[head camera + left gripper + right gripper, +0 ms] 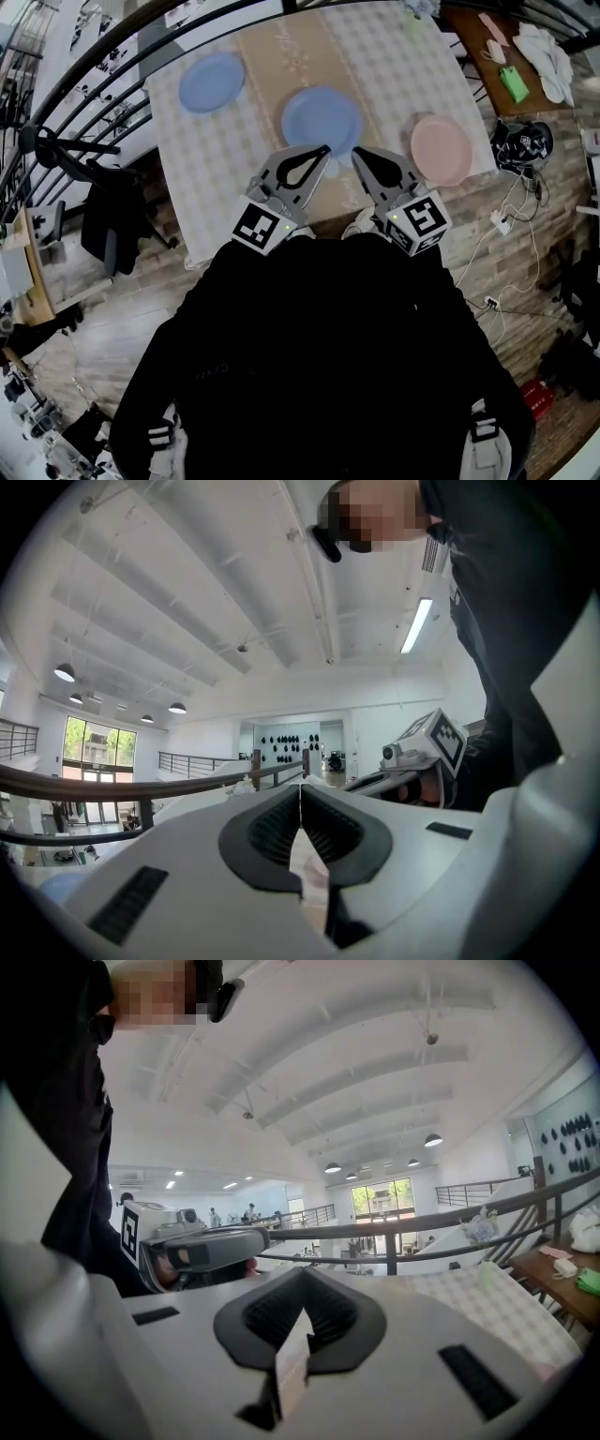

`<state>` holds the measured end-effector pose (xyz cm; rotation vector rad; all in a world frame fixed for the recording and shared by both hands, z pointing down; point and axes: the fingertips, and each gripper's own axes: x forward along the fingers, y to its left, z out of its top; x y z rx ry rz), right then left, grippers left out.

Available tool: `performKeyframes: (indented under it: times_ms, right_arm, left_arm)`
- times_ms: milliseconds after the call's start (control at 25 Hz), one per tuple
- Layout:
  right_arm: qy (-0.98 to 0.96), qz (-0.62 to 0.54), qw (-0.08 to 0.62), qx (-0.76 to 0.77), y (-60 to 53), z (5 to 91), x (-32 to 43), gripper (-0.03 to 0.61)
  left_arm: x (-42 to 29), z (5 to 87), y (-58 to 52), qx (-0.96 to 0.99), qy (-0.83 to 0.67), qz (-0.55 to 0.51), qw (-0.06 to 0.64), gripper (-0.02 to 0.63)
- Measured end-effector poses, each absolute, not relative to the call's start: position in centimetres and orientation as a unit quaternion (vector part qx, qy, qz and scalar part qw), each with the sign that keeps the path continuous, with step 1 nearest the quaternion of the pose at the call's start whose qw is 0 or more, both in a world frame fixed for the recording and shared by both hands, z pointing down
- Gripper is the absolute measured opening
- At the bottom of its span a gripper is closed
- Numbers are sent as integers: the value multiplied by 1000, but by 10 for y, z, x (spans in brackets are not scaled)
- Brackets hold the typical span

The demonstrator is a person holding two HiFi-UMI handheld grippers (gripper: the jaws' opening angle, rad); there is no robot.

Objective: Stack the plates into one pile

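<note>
Holds left gripper (323, 148) and right gripper (357, 152) shut, empty, by middle plate's (322, 117) six o'clock rim, blue plate (212, 82) at ten, pink plate (441, 149) at three.

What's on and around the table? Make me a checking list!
Surface: table under a checked cloth, beige runner.
Job's things: left blue plate, middle blue plate, pink plate, all apart, unstacked.
Clutter: green thing and white cloths on the side table.
Grippers: left gripper and right gripper both shut, empty, near the middle blue plate.
Cables: power strip with leads on the floor.
Surroundings: railing, black chair.
</note>
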<state>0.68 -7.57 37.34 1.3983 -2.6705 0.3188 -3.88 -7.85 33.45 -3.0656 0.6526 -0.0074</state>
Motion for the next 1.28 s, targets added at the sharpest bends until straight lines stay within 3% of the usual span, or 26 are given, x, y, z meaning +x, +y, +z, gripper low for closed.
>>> performKeyframes:
  times_ms: [560,1280]
  right_arm:
    - [-818,133,68,555,-61,413,149,8]
    - [-680,245,135,678,-27,543,316,40]
  left_arm:
    - [96,363,-75,-994,110,10,-11,20]
    - [232,417,-50,-999,13,-23,-25,21]
